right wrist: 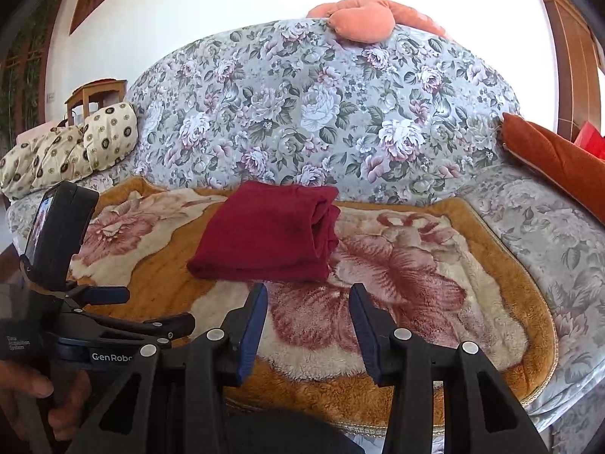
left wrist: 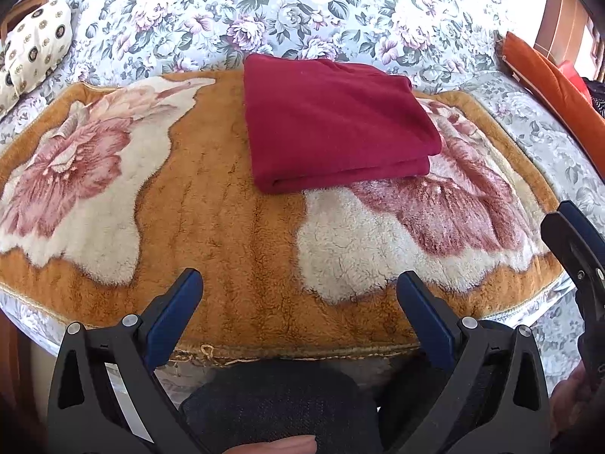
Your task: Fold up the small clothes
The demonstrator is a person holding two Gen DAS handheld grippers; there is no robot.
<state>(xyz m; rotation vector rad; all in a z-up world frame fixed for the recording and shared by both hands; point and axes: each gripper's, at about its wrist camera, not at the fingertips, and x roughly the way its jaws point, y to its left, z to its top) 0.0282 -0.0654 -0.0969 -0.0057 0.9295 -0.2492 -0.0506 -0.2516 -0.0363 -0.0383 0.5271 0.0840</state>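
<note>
Far edge of the red folded garment (left wrist: 332, 121) blurs into the floral sofa cover (left wrist: 264, 11); how many layers it has is hard to tell, only stacked folds show at its right side in the right wrist view. It lies on the plush orange flower blanket (left wrist: 234, 234), centre-back, apart from both tongs. Left tongs (left wrist: 298, 295) spread wide, nothing between them, tilted down over the blanket's front edge. Right tongs (right wrist: 308, 302) partly spread, nothing held, aimed at the garment from short of it. Left hand (right wrist: 34, 393) cut off at frame edge, fingers round the grip. Dark fabric at bottom: unclear
</note>
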